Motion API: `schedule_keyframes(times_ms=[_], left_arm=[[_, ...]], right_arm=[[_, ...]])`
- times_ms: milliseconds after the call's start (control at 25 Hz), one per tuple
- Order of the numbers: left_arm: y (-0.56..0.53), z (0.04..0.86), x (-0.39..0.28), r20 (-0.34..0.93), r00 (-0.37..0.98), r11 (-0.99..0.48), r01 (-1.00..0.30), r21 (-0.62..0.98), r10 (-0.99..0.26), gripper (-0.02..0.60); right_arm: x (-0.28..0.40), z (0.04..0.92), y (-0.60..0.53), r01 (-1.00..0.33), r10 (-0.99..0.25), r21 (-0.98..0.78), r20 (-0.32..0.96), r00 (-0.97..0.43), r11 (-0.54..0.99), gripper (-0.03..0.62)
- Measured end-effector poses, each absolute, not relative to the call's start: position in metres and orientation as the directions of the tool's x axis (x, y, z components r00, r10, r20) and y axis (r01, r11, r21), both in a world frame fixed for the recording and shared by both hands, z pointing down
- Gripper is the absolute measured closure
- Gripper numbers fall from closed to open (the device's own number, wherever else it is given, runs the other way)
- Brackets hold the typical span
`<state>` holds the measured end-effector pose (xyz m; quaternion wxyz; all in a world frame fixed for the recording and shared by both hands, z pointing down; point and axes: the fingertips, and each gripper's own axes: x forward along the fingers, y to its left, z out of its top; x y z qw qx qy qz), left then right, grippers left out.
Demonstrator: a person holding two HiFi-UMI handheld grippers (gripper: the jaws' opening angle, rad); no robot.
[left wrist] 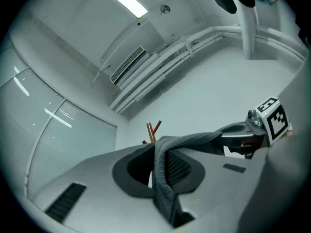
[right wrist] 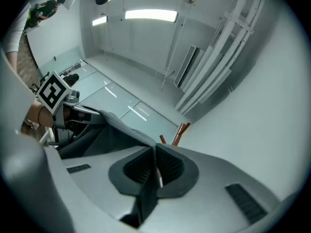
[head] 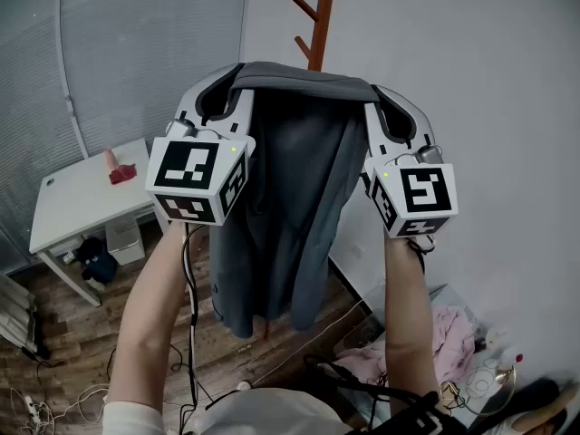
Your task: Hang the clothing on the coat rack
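A dark grey garment (head: 290,207) hangs stretched between my two grippers, held high in front of a white wall. My left gripper (head: 237,84) is shut on its left upper edge, and the cloth (left wrist: 163,178) runs pinched between the jaws. My right gripper (head: 373,96) is shut on the right upper edge, with cloth (right wrist: 148,188) squeezed between its pads. The brown wooden coat rack (head: 317,21) rises just behind and above the garment, its pegs angled up. Its top pegs also show beyond the jaws: coat rack (left wrist: 153,130), coat rack (right wrist: 179,134).
A white table (head: 86,198) with a small red thing on it stands at the lower left. Cables lie on the wooden floor (head: 63,370). A bin of pinkish clothes (head: 435,343) sits at the lower right by the wall.
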<state>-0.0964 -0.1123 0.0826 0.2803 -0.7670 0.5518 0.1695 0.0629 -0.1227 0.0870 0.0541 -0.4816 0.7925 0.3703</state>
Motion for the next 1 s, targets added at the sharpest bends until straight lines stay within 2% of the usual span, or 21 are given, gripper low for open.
schedule_keyframes(times_ms=[640,1000], left_arm=[[-0.100,0.081,-0.090,-0.578,0.353,-0.250,-0.935,-0.252,-0.736,0.541],[-0.098,0.071,-0.089,-0.585,0.366,-0.243,-0.929,-0.281,-0.724,0.541]], right_arm=[[0.068,0.087,-0.114,-0.811,-0.726,0.525,-0.448,-0.522,0.259,0.571],[0.069,0.079,-0.110,-0.837,-0.715,0.495,-0.497,-0.491,0.231,0.571]])
